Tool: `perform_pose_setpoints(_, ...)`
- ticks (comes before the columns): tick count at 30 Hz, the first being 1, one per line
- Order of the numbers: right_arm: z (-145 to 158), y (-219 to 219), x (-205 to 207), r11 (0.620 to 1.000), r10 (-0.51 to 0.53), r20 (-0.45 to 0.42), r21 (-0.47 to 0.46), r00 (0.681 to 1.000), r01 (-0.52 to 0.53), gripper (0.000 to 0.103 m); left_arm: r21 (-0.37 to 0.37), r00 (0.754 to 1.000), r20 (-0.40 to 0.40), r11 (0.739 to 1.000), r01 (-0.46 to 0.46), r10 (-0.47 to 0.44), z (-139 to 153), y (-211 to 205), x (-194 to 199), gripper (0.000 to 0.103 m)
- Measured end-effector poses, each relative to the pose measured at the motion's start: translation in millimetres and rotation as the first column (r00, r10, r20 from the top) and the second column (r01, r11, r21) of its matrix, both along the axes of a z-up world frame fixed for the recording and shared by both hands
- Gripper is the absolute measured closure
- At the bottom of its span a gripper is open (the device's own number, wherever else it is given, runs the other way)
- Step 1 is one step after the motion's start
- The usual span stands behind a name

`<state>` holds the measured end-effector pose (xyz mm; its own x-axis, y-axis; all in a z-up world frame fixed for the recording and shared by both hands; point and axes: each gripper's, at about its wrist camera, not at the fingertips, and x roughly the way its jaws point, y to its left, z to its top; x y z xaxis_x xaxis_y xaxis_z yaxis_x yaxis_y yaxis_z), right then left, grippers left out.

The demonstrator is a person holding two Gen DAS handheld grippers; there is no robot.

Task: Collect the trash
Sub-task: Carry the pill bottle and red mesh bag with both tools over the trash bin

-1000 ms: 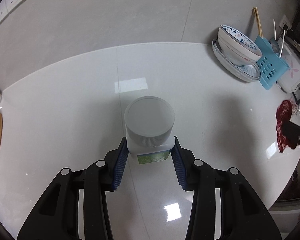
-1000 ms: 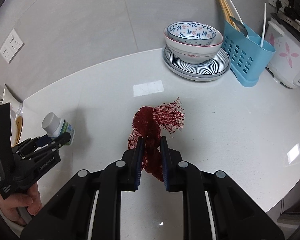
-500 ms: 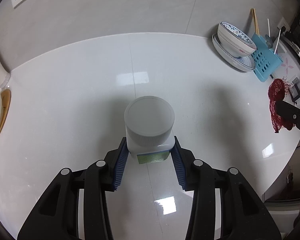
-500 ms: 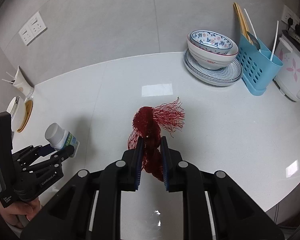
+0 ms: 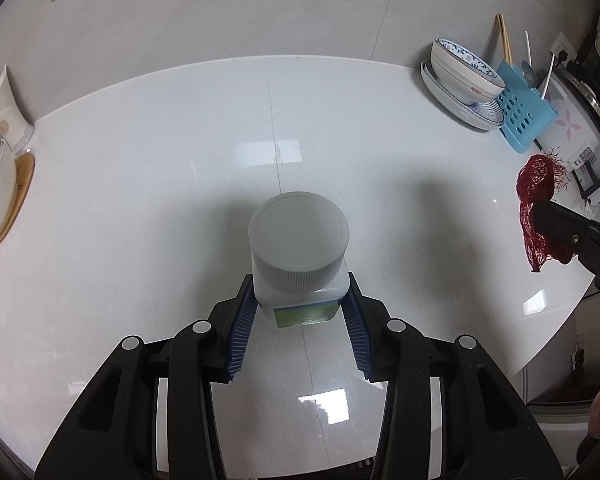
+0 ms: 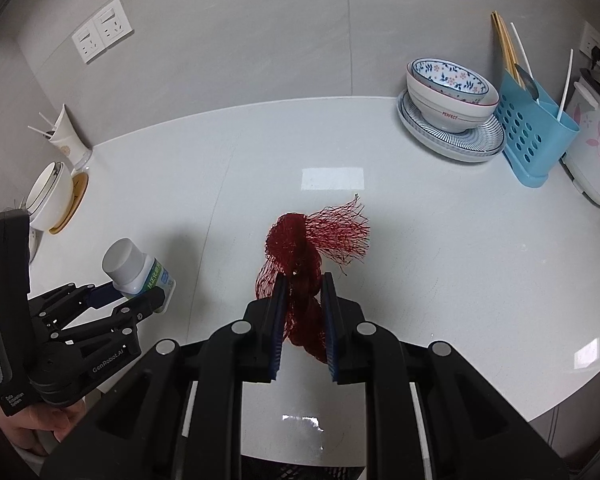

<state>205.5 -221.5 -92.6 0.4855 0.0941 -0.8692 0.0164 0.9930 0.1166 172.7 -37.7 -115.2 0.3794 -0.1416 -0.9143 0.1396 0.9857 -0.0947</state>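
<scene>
We find both pieces of trash already in hand and held clear above the white countertop [image 6: 440, 240], which we take as our landmark throughout.

The left gripper [image 5: 300, 316] has its jaws set at a moderate width, clamped on the body of a white pill bottle [image 5: 300, 256]. The bottle's long axis runs out along the fingers, grey cap pointing away from the camera and down toward the countertop. The right gripper [image 6: 302, 308] has its jaws drawn narrow on a bunched red mesh bag [image 6: 304, 252]; the loose frayed end fans out past the fingertips, and the rest trails back between the pads.

No bin or other receptacle appears on or beside the countertop in either view. We judge the coming move to be a carry to a container out of sight, so neither hand can be called nearer.

The right wrist view shows the left gripper side-on over the countertop's left part, the bottle tilted, and the person's hand [image 6: 32, 420] under it. The left wrist view shows the mesh bag hanging near the countertop's right edge. Stacked bowls [image 6: 452, 96] and a blue utensil caddy [image 6: 532, 136] stand at the countertop's far right, well apart from both grippers.
</scene>
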Motion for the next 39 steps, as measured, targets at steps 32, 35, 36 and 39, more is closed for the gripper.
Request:
perform_pose_setpoints(32, -1.0, -4.1, -100.9, 0.996, 0.082, 0.013, 0.015, 0.997, -0.082, 0.087, 0.009, 0.999, 0.04, 0.999, -0.03, 0.03, 16.1, -25.2, -102.9, 0.061)
perform_pose_setpoints(35, -8.0, -4.3, -110.4, 0.996, 0.093, 0.001, 0.014, 0.996, -0.093, 0.087, 0.004, 0.998, 0.046, 0.999, -0.037, 0.037, 17.2, -30.2, -116.2, 0.061)
perform_pose_setpoints(36, -10.7, -4.9, -114.3, 0.995, 0.097, -0.004, 0.017, 0.995, -0.096, 0.087, 0.003, 0.998, 0.047, 0.999, -0.037, 0.036, 17.0, -32.6, -121.3, 0.061)
perform_pose_setpoints(39, -16.5, -7.1, -126.6, 0.995, 0.101, -0.012, 0.024, 0.995, -0.101, 0.087, 0.0, 0.998, 0.044, 0.999, -0.036, 0.036, 14.3, -39.3, -135.8, 0.061)
